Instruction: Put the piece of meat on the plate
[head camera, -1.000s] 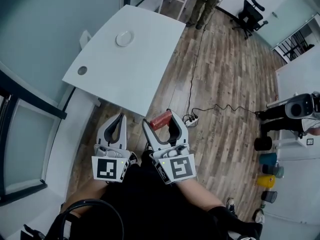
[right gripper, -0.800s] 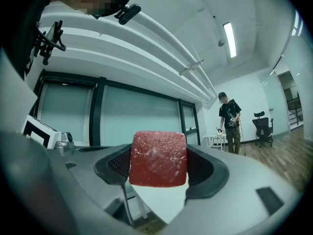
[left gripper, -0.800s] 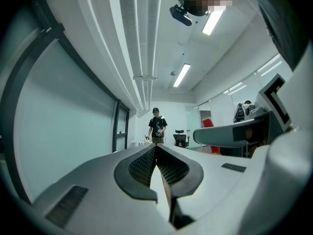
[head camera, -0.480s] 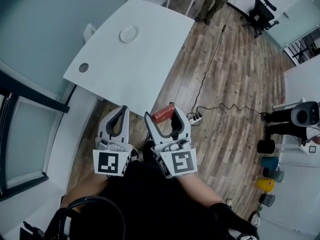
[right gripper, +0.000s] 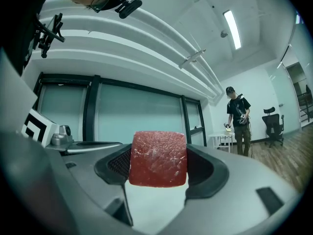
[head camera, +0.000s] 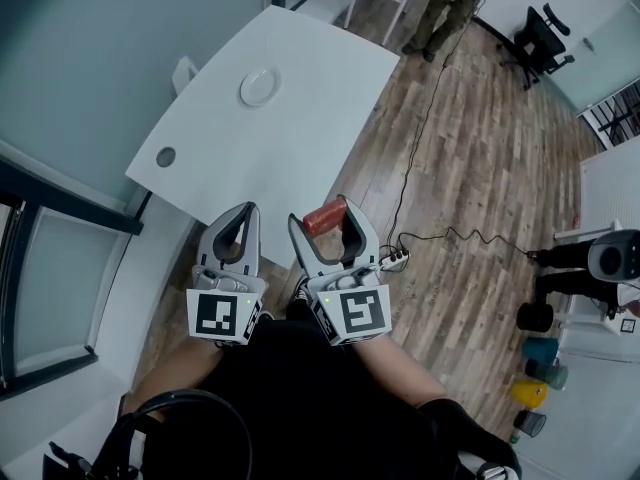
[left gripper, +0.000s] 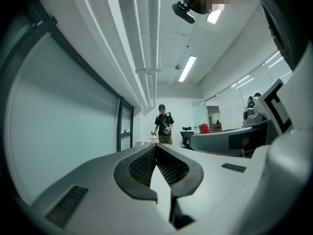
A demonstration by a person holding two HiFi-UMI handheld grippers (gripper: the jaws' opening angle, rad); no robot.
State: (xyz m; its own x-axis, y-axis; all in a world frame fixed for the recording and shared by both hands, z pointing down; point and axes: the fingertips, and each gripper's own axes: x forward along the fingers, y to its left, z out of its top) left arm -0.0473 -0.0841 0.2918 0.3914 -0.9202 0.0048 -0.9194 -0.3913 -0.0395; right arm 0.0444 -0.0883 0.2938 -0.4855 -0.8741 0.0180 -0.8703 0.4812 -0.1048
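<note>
Piece of meat (right gripper: 157, 158): 1 red block with a marbled face, clamped between the 2 jaws of the right gripper (head camera: 324, 222), whose pads press on its left and right sides and stand only as far apart as the block is wide; it is held in the air just short of the near edge of the table (head camera: 290, 143), well apart from the plate (head camera: 259, 88). Plate: 1, white, round, bare, on the far half of the white table top. Left gripper (head camera: 246, 211): just beside the right one, jaws drawn together with tips touching, nothing between them. Marker cubes: 1 per gripper, each showing a black-and-white square pattern, (head camera: 222, 315) and (head camera: 360, 311); no lettering legible. Small grey round disc (head camera: 165, 156): 1, set in the table near its left corner. Power strip (head camera: 395, 260): 1, white, on the wood floor (head camera: 470, 158), with a dark cable running away from it. Person (head camera: 445, 8): 1, standing beyond the table. Office chair (head camera: 540, 36): 1, black, near that person.
</note>
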